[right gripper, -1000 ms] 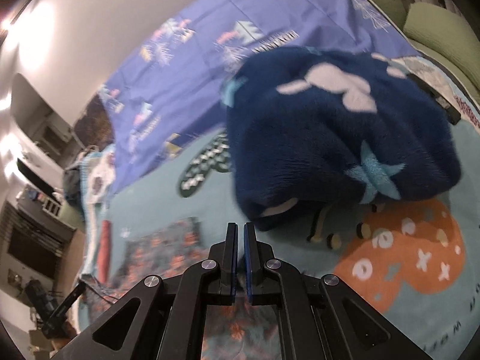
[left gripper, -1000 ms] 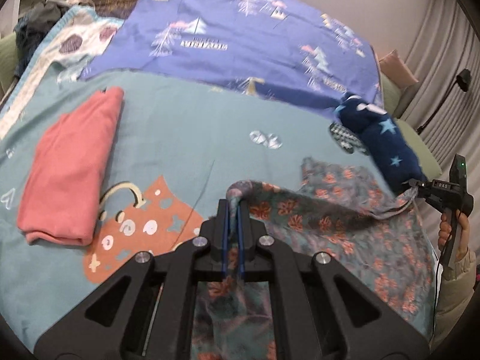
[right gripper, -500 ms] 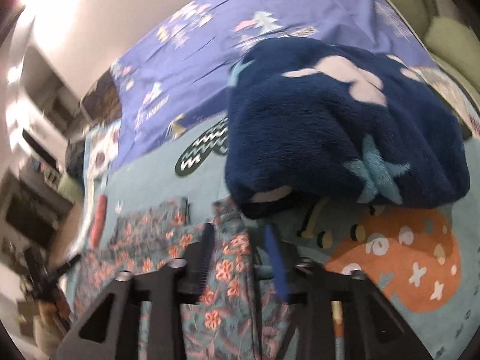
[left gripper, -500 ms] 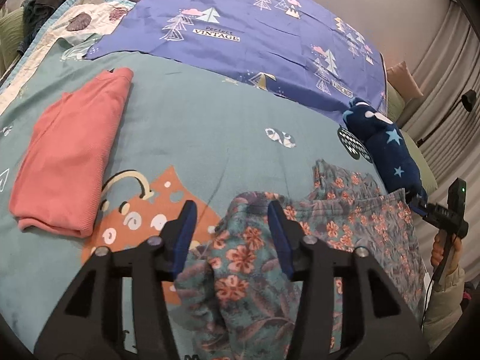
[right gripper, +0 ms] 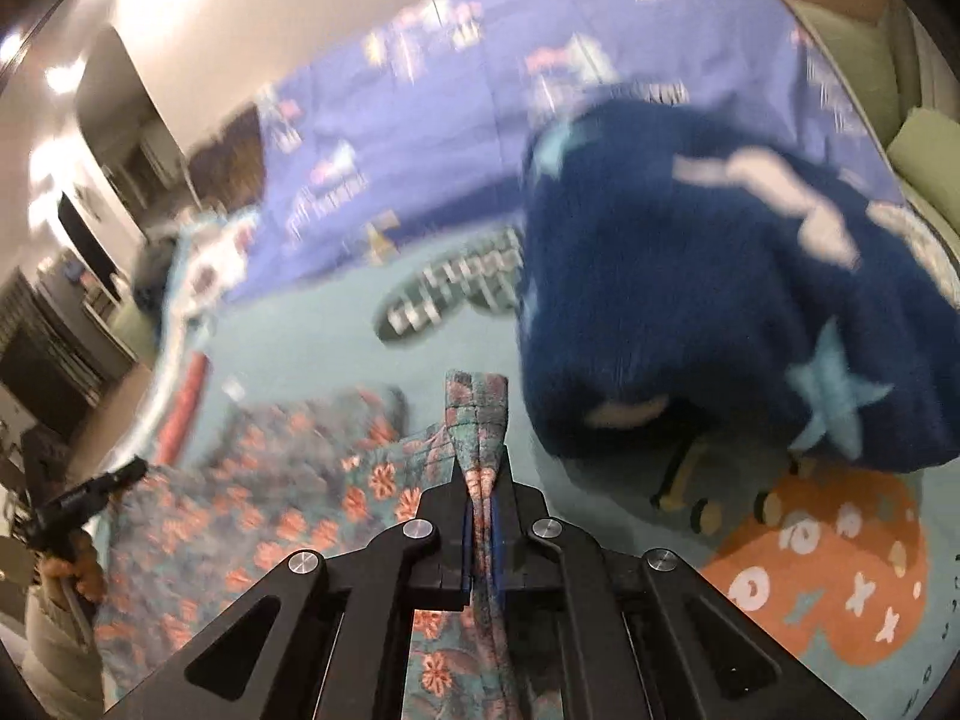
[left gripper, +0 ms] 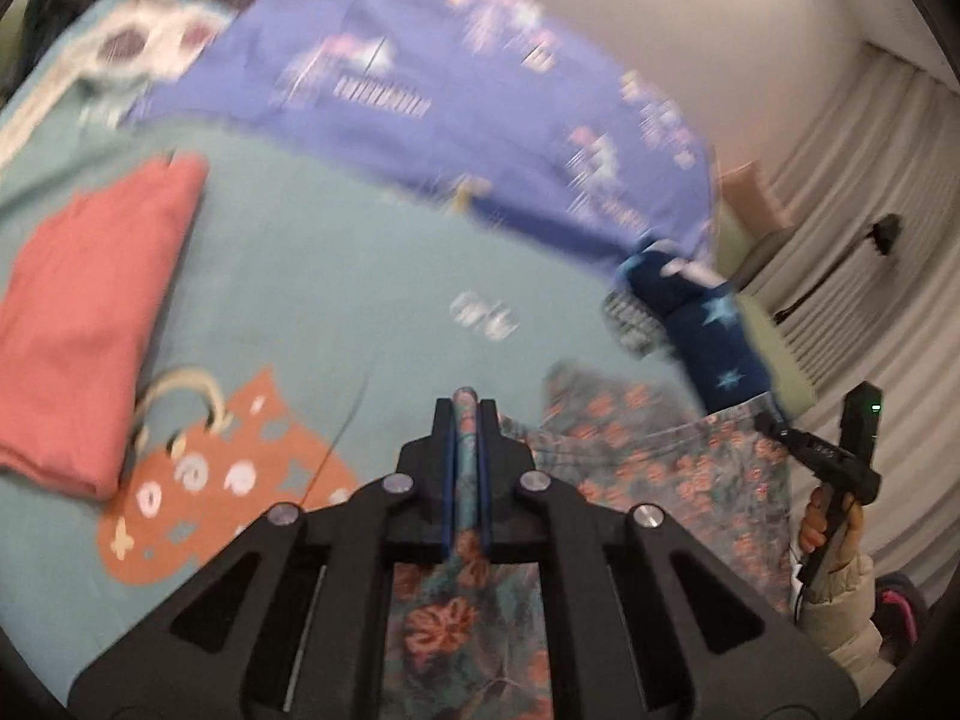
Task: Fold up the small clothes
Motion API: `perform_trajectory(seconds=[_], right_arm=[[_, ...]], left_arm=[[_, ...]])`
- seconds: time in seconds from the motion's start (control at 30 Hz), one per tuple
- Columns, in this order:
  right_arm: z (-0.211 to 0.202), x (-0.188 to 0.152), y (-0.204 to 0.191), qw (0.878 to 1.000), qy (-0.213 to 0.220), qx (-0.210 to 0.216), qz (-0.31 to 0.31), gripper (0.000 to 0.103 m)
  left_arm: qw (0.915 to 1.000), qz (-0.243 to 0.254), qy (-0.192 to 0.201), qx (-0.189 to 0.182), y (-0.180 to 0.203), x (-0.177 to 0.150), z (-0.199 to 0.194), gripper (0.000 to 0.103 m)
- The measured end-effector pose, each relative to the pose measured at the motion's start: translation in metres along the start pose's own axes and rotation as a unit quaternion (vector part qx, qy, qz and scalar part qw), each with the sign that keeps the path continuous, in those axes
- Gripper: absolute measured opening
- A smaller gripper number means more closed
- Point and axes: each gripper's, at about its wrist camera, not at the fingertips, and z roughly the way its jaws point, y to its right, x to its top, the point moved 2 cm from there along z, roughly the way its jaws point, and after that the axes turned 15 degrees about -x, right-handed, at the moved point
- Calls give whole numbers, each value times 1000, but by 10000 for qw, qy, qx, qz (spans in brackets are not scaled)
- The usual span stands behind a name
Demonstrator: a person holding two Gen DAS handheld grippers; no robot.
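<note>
Left wrist: floral garment (left gripper: 660, 468) in tool (left gripper: 467, 414)

Left claw (left gripper: 467, 414) and right claw (right gripper: 487, 480): black angular frames, silver screws, blue finger pads. Cream puffy sleeve (left gripper: 840, 612) at the wrist.

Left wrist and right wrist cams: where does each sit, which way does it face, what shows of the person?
Left wrist: on the left hand-held gripper, looking forward and down over the bed; its fingers pinch the floral garment; a hand with the right hand-held gripper shows at right.
Right wrist: on the right hand-held gripper, facing the navy star fleece; the other hand shows at left.
Shared: floral garment, fleece, teal blanket, purple sheet.
</note>
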Motion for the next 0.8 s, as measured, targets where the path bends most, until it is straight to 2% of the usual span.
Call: perform_trajectory(seconds=[0.07, 0.17, 0.27, 0.33, 0.4, 0.43, 0.47, 0.53, 0.63, 0.8], right_arm=[[-8, 7, 3, 9998, 165, -18, 74, 3], [13, 12, 3, 9994, -1, -355, 12, 3], [49, 4, 8, 9977, -457, -492, -17, 4], [60, -3, 9, 9965, -675, -491, 62, 5], [53, -8, 13, 9962, -681, -518, 137, 12], [43, -9, 15, 9958, -601, -685, 126, 17], [32, -11, 18, 9955, -488, -802, 99, 25], [5, -16, 23, 9956, -235, -907, 19, 29], [-36, -38, 34, 9967, -229, -775, -12, 33], [-90, -107, 57, 9971, -563, -465, 204, 40]], left_arm=[[9989, 404, 184, 143, 12, 9, -4, 7], [9956, 697, 74, 616, 4, 14, 15, 8], [9919, 589, -398, 1049, -21, 6, 41, 9], [9908, 354, -574, 1171, -33, -1, 45, 9], [9925, 226, -496, 1097, -34, -3, 31, 9], [9934, 192, -431, 1044, -32, -3, 22, 13], [9944, 166, -370, 974, -28, -4, 9, 22], [9956, 164, -284, 879, -16, -9, -11, 35], [9968, 295, -280, 682, 13, -33, -49, 42], [9977, 158, -558, 359, 45, -101, -96, 50]])
